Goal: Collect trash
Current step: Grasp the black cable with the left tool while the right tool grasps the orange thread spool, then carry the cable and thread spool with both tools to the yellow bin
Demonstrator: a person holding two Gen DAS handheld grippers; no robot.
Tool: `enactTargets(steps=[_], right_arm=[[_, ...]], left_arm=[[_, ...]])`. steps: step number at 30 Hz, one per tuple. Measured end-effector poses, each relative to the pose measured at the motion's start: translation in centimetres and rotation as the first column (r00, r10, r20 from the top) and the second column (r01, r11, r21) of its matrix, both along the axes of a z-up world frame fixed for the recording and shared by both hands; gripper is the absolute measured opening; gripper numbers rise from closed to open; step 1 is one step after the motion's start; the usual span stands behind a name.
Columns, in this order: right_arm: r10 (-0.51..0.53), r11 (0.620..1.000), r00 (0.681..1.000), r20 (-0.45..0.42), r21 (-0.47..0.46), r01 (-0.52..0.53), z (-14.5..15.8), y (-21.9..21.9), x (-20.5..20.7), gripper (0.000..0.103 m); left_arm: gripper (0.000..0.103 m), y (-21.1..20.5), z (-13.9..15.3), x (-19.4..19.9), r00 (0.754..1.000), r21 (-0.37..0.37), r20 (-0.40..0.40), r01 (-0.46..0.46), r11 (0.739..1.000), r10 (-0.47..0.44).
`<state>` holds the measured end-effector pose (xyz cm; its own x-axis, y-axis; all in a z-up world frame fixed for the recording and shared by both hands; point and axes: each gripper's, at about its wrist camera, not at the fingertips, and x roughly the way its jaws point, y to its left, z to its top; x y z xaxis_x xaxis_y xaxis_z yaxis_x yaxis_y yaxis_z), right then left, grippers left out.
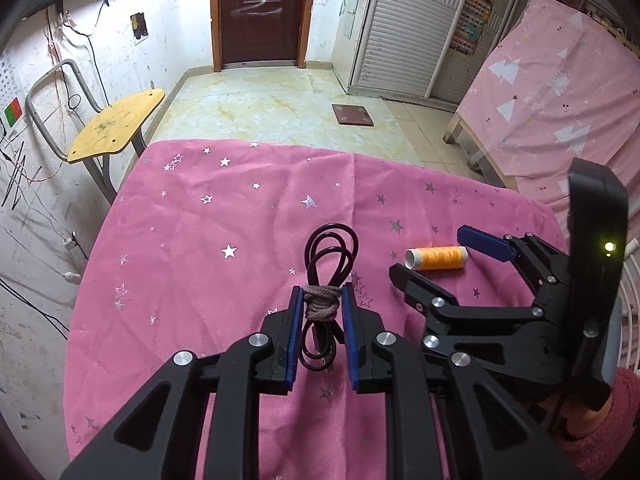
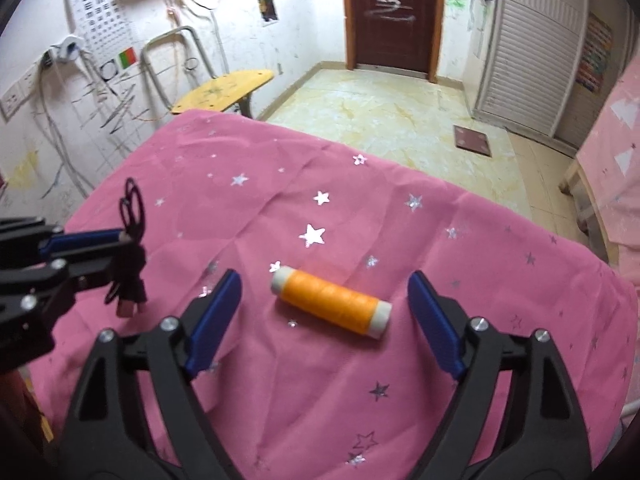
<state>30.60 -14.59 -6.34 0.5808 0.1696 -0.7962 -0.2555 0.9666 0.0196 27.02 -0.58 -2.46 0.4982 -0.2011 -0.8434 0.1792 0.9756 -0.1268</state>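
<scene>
My left gripper (image 1: 322, 300) is shut on a coiled black cable (image 1: 330, 256) tied with a brown cord, and holds it above the pink star-patterned tablecloth (image 1: 208, 240). The cable also shows in the right wrist view (image 2: 130, 256), hanging from the left gripper (image 2: 120, 256). An orange thread spool (image 2: 331, 301) lies on the cloth between the open fingers of my right gripper (image 2: 322, 286). In the left wrist view the spool (image 1: 436, 258) lies between the right gripper's (image 1: 430, 250) spread fingers, apart from both.
A yellow chair (image 1: 116, 128) stands beyond the table's far left edge. A brown square mat (image 1: 353, 115) lies on the tiled floor. A bed with pink cover (image 1: 560, 100) stands at the right. A dark door (image 1: 260, 12) and a white wardrobe (image 1: 412, 28) stand at the back.
</scene>
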Motion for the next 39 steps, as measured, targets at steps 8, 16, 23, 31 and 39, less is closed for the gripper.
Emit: enactTargets(steps=[8, 16, 23, 31, 39], right_arm=[[-0.054, 0.998, 0.998, 0.013, -0.015, 0.054, 0.1, -0.5, 0.2, 0.055], [-0.027, 1.0, 0.998, 0.054, 0.005, 0.027, 1.4, -0.4, -1.3, 0.055], [-0.041, 0.998, 0.992, 0.119, 0.053, 0.035, 4.1, -2.0, -3.9, 0.055], [-0.096, 0.989, 0.975, 0.2, 0.129, 0.071, 7.2, -5.3, -8.1, 0.055], [-0.175, 0.974, 0.944, 0.28, 0.187, 0.125, 9.6, -9.5, -12.8, 0.055]], left_arm=[[0.012, 0.5, -0.2, 0.0, 1.0, -0.012, -0.003, 0.005, 1.0, -0.005], [0.012, 0.6, 0.5, -0.8, 1.0, -0.002, 0.011, -0.003, 1.0, 0.003], [0.012, -0.7, 2.5, -2.3, 0.999, 0.014, 0.047, 0.001, 1.0, -0.002], [0.012, -3.7, 4.8, -4.8, 0.995, 0.039, 0.089, 0.036, 0.999, -0.039], [0.012, -7.3, 6.8, -7.5, 0.988, 0.063, 0.128, 0.084, 0.994, -0.092]])
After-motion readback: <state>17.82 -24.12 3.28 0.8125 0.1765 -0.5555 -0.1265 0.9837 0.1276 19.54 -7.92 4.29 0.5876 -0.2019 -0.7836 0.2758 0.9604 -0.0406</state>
